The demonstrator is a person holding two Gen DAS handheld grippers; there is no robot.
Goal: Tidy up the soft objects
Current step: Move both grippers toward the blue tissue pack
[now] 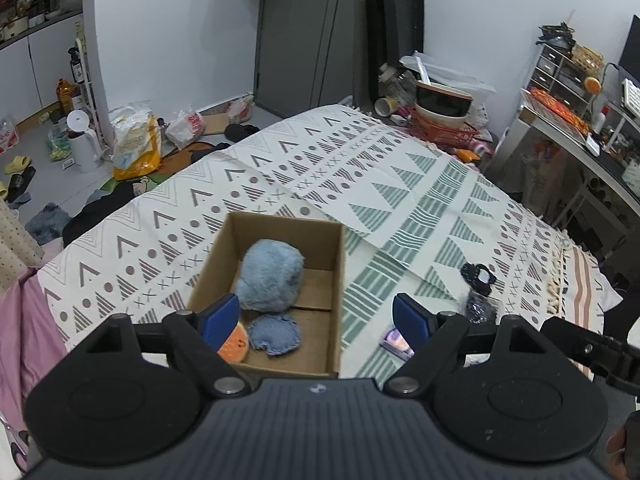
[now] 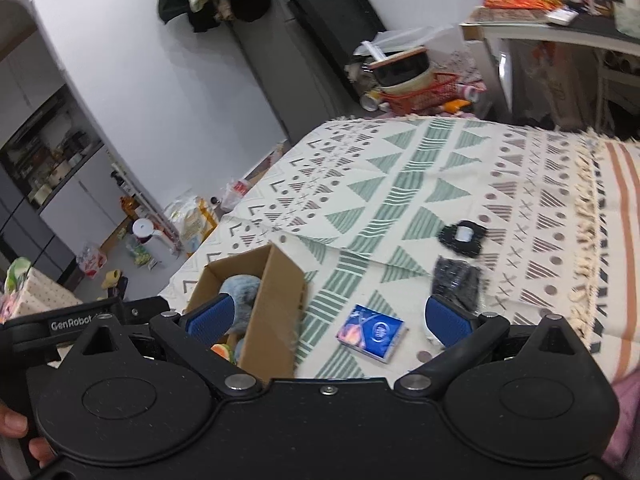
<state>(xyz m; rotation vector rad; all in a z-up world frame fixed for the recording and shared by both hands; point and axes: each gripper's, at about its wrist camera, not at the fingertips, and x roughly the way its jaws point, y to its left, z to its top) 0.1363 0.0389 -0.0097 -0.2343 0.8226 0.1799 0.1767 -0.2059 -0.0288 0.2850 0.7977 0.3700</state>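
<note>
Tools are held wide apart and empty over a bed spread with a patterned blanket (image 1: 400, 184). Just ahead of the left tool (image 1: 316, 318), a cardboard box (image 1: 338, 280) is seen with an orange plush (image 1: 236, 344), a denim-blue pad (image 1: 274, 332) and a fluffy blue toy (image 1: 270, 276) inside. Between the spread fingers of the right tool (image 2: 334, 318), a small blue packet (image 2: 372, 332) lies flat. Beyond its right finger, two black items (image 2: 458, 276) are seen near each other.
</note>
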